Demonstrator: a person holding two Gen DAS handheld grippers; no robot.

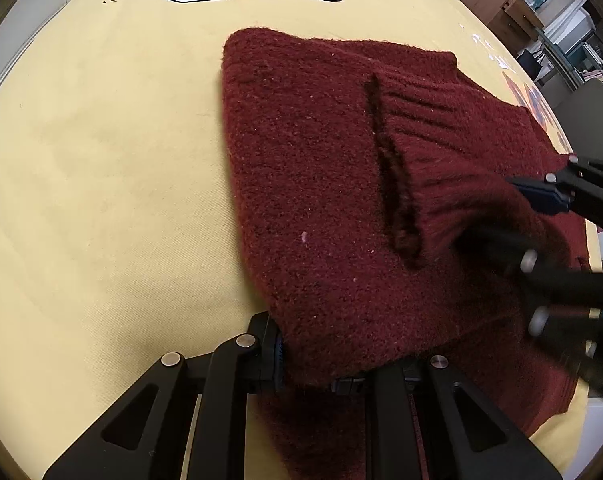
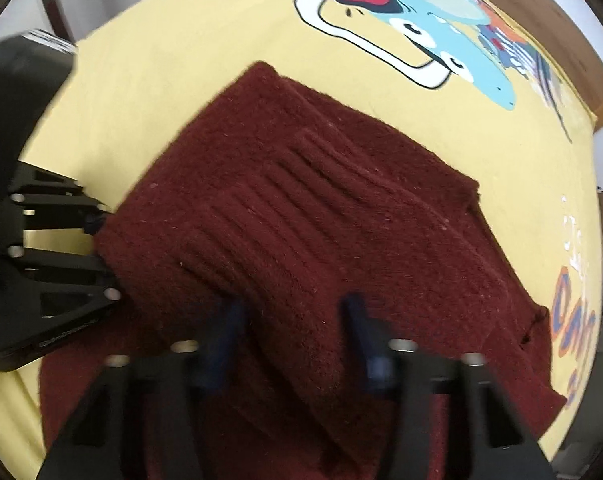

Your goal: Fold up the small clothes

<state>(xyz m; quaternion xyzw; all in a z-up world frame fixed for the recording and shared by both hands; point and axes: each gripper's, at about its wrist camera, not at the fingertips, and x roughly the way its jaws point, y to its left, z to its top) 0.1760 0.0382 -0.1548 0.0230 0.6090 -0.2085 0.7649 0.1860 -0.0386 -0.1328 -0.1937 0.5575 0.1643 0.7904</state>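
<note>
A dark red knitted sweater [image 1: 321, 184] lies partly folded on a yellow printed cloth [image 1: 101, 160]; a ribbed cuffed sleeve [image 1: 417, 128] lies across its top. My left gripper [image 1: 313, 364] has its jaws spread around the near folded edge, which sits between the fingers. My right gripper [image 2: 293, 344] is open, its blue-padded fingers [image 2: 225, 332] over the sweater [image 2: 301, 220]; it is blurred. The right gripper also shows in the left wrist view [image 1: 541, 220], and the left gripper in the right wrist view [image 2: 101, 248] at the sweater's left edge.
The yellow cloth [image 2: 161, 80] carries a cartoon print [image 2: 421, 28] at the far side and lettering [image 2: 573, 320] at the right. Cabinets and shelves [image 1: 541, 12] stand beyond the table's far right.
</note>
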